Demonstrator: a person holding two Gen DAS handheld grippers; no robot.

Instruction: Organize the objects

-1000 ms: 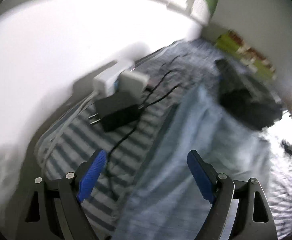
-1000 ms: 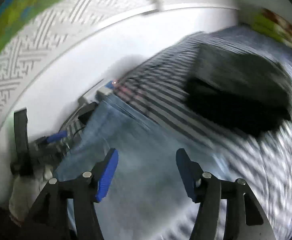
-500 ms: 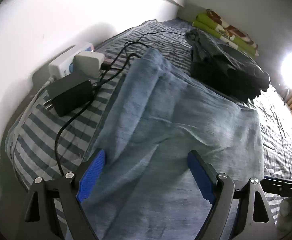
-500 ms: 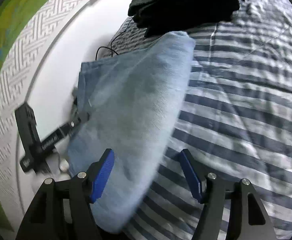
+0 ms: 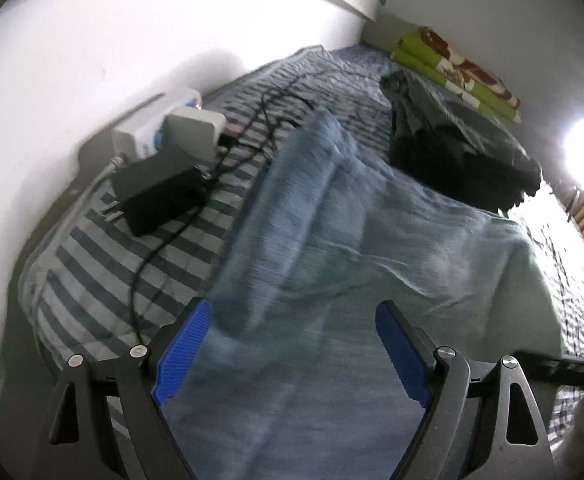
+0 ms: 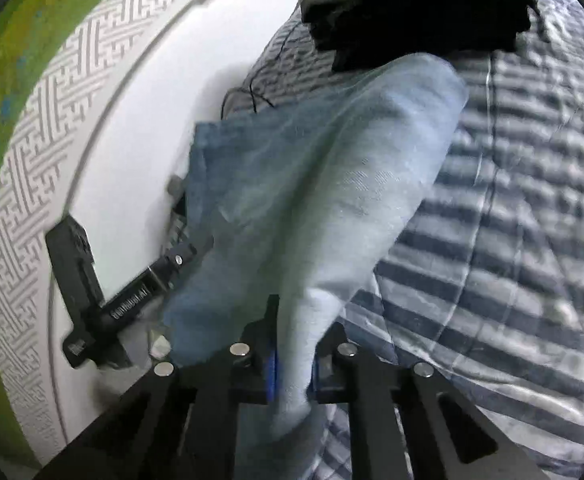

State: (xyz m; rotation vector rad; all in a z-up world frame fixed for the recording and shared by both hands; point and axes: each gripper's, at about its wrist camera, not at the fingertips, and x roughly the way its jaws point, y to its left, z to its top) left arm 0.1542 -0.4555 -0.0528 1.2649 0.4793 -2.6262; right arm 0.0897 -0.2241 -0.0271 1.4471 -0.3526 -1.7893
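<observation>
I am closing my right gripper point(image 6: 292, 360) on a near fold of the light blue cloth point(image 6: 332, 184), which is lying across the striped bed point(image 6: 512, 240). My left gripper point(image 5: 287, 344) is hovering wide open over the cloth's near end, gripping nothing. Dark clothes point(image 5: 464, 160) are lying beyond it.

Bed point(image 5: 91, 264) runs along the wall point(image 5: 71, 40) on the left. Towel point(image 5: 332, 240) lies across the bed's near half, passing between the fingers of the left claw point(image 5: 287, 344); the right claw point(image 6: 294, 364) is closing on a towel point(image 6: 332, 184) fold at the near edge. Left of the towel, by the wall: power strip point(image 5: 147, 128), adapter point(image 5: 159, 192) just in front, cables point(image 5: 259, 120) trailing far. Dark clothes pile point(image 5: 460, 152) sits beyond the towel, folded bedding point(image 5: 460, 72) farthest back.
</observation>
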